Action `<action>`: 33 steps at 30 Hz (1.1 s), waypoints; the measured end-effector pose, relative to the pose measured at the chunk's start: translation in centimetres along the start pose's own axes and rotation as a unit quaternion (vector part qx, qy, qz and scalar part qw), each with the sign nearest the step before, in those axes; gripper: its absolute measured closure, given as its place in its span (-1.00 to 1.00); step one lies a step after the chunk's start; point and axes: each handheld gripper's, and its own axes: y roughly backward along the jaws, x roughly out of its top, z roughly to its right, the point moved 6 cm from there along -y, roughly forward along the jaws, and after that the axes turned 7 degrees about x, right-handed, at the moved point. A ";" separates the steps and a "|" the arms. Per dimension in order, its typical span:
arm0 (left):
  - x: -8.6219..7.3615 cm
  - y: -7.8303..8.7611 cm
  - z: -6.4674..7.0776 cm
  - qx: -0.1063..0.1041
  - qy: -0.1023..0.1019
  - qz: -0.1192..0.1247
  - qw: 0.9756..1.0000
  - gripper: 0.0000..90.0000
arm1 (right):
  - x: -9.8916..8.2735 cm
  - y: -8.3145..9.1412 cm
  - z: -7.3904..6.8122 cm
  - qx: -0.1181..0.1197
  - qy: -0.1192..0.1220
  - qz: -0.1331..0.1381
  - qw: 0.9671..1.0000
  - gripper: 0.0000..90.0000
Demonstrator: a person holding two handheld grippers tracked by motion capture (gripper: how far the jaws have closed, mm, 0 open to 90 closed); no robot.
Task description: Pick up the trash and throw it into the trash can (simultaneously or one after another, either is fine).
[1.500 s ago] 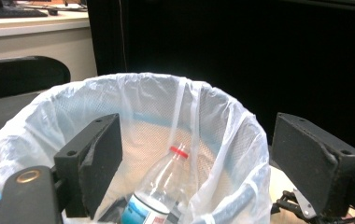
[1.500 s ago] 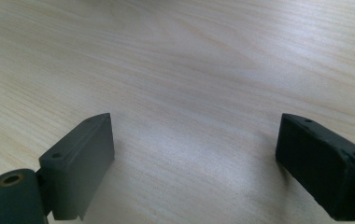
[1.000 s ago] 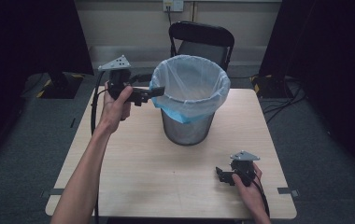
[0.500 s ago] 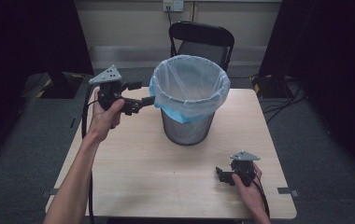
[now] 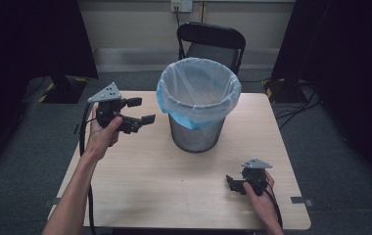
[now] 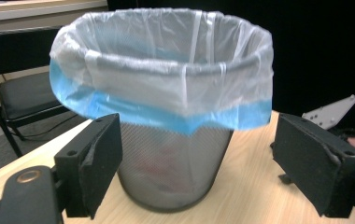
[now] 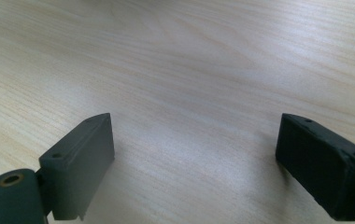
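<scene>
Lining the mesh bin [image 5: 197, 131] appears to be the work in hand, judged from the white bag [image 5: 198, 88] already folded over its rim with a blue band hanging outside. The bin is seen standing upright at the middle of the tabletop [image 5: 140, 186], slightly toward the far side, its long axis vertical and its mouth opening straight up. The left gripper [image 5: 137, 111] is held above the left part of the tabletop, just left of the bin and apart from it, its jaws spread wide and holding nothing, aimed right toward the bag's overhang. The right gripper [image 5: 230, 183] is rested at the near right of the tabletop, well apart from the bin, its jaws likewise spread and empty.

To do the step well, the blue hem [image 6: 166, 119] should probably be approached level with the rim, one jaw passed under the loose edge, and only film pinched, never the mesh. A downward, even tug is advised so the liner is seated without the light bin being tipped. The bin could be steadied by the right gripper if it slides. A folding chair [image 5: 211, 44] is seen beyond the far edge.
</scene>
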 end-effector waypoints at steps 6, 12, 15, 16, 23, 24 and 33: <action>-1.9 0.6 -0.1 0.006 -0.002 -0.012 1.000 -0.64 | 0.0 0.0 0.0 0.000 0.000 0.000 1.000 -0.76; -4.4 1.1 0.0 0.008 0.000 -0.028 1.000 -0.59 | 0.0 0.0 0.0 0.000 0.000 0.000 1.000 -0.76; -5.6 1.6 -0.1 0.007 0.012 -0.027 1.000 -0.58 | 0.0 0.0 0.0 0.000 0.000 0.000 1.000 -0.76; -5.9 1.7 -0.1 0.009 0.013 -0.026 1.000 -0.59 | 0.0 0.0 0.0 0.000 0.000 0.000 1.000 -0.76; -7.9 2.7 0.0 0.006 0.024 -0.042 0.999 -0.48 | 0.0 0.0 0.0 0.000 0.000 0.000 1.000 -0.76; -8.2 2.8 0.0 0.009 0.028 -0.045 0.999 -0.50 | 0.0 0.0 0.0 0.000 0.000 0.000 1.000 -0.76; -11.2 4.2 -0.5 0.040 0.037 -0.060 0.997 -0.55 | 0.0 0.0 0.0 0.000 0.000 0.000 1.000 -0.76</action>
